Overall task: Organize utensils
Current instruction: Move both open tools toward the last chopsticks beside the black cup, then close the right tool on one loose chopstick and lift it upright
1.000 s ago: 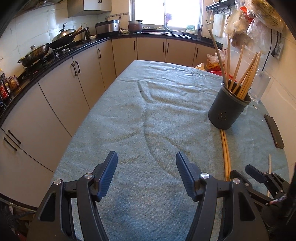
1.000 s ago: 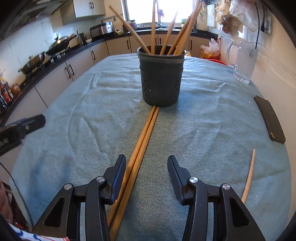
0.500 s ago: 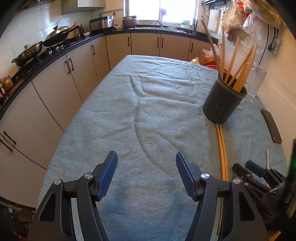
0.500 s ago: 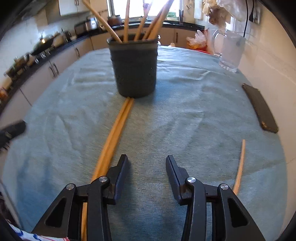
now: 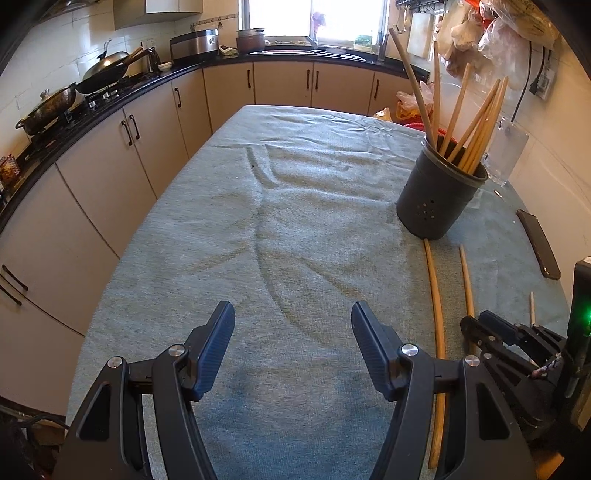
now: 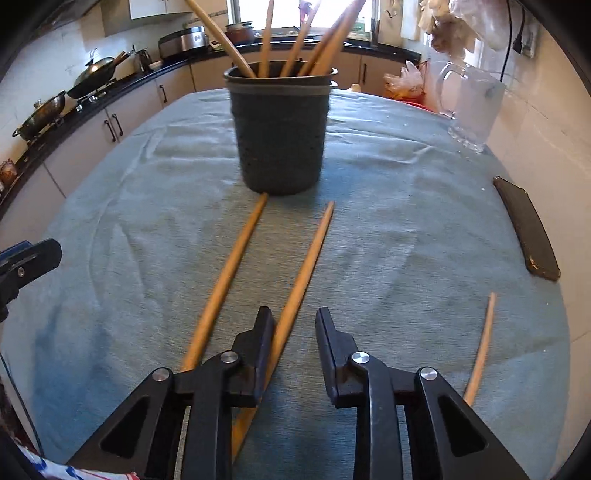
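A kitchen with beige cabinets and a dark counter surrounds a tabletop (image 5: 295,229) covered in a grey-green cloth. Far on the right side stands a dark holder (image 6: 280,129) that already has several chopsticks (image 6: 306,33) leaning in it, so part of the sorting looks done. Three sticks still lie loose on the cloth: a left stick (image 6: 229,273) whose far tip touches the holder's base, a middle stick (image 6: 306,258) just beside it and angled slightly away, and a right stick (image 6: 480,350) well apart near the right edge. The right tool (image 6: 293,328) hovers low over the near part of the middle stick, its jaws parted but fairly narrow, with the left finger against the stick and the right finger clear of it, so it grips nothing yet. The left tool (image 5: 291,332) hangs released and wide over bare cloth on the left, holding nothing. By my judgement the job is past halfway: the three loose sticks remain to be lifted and dropped into the holder, the middle one likely first. A glass mug (image 6: 472,107) and a dark flat case (image 6: 524,229) sit on the right side.
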`<state>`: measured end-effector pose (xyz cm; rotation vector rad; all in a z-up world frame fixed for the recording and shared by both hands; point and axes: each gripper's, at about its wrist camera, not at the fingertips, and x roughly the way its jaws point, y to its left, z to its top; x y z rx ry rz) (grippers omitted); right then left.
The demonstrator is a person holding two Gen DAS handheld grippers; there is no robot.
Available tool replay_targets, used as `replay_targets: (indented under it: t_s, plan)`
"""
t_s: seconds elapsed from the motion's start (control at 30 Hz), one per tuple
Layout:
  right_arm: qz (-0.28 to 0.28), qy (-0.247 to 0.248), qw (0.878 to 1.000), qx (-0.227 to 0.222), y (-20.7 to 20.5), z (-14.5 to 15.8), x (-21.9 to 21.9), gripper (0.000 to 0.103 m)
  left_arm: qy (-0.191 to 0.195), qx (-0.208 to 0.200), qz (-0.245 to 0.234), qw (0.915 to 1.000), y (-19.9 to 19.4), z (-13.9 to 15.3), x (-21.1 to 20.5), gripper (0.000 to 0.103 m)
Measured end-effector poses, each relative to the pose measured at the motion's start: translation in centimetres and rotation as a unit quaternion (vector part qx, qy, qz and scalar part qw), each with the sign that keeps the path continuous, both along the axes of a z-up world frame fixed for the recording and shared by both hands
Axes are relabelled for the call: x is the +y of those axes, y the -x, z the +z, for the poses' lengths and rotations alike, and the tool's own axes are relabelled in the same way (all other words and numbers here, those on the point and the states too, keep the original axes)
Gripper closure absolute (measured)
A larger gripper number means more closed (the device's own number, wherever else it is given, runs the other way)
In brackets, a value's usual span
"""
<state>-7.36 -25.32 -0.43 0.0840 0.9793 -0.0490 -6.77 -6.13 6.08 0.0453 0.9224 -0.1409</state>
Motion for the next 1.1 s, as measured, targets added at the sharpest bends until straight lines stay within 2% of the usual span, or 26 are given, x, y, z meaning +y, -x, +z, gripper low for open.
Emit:
replay_targets:
  t_s: [0.03,0.07,0.17,0.47,0.63,0.7,0.77,0.8,0.9,1.1]
  plan:
    - [0.0,0.0,1.0,0.0,0.0,0.0,0.0,0.081,0.001,0.002,-0.003,1.0,0.0,-0.1,-0.2,0.039]
    - [0.0,0.002,1.0,0.0,-0.1,0.0,0.1,0.09,0.002,0.004,-0.008,1.0,0.0,-0.3,-0.4,0.039]
    - [0.01,-0.009,1.0,0.003,-0.1,0.0,-0.1,0.094,0.006,0.011,-0.02,0.9997,0.2,-0.5,-1.1,0.039]
    - [-0.029,-0.036,0.999,0.009,2.9,-0.2,-4.1,0.095,0.02,0.035,-0.106,0.9935,1.2,-1.8,-6.7,0.039]
    - [-0.034,-0.072,0.997,0.004,3.2,-0.3,-5.5,0.095,-0.009,0.049,-0.147,0.9879,0.7,-3.5,-10.2,0.041]
    - [-0.032,-0.075,0.997,0.002,3.3,-0.3,-5.5,0.095,-0.019,0.058,-0.154,0.9862,0.3,-4.2,-11.0,0.061]
    - [-0.032,-0.077,0.996,-0.001,3.5,-0.4,-5.4,0.095,-0.03,0.07,-0.155,0.985,-0.1,-4.9,-11.6,0.072]
    - [-0.032,-0.079,0.996,-0.002,3.6,-0.4,-5.5,0.094,-0.036,0.06,-0.153,0.9857,0.0,-4.8,-11.9,0.079]
    - [-0.034,-0.089,0.995,-0.001,3.5,-0.4,-5.8,0.094,-0.026,0.066,-0.152,0.9858,0.0,-4.7,-12.0,0.097]
    - [-0.024,-0.118,0.993,0.007,3.6,-0.4,-6.1,0.095,0.031,0.104,-0.113,0.9876,0.4,-4.5,-8.9,0.096]
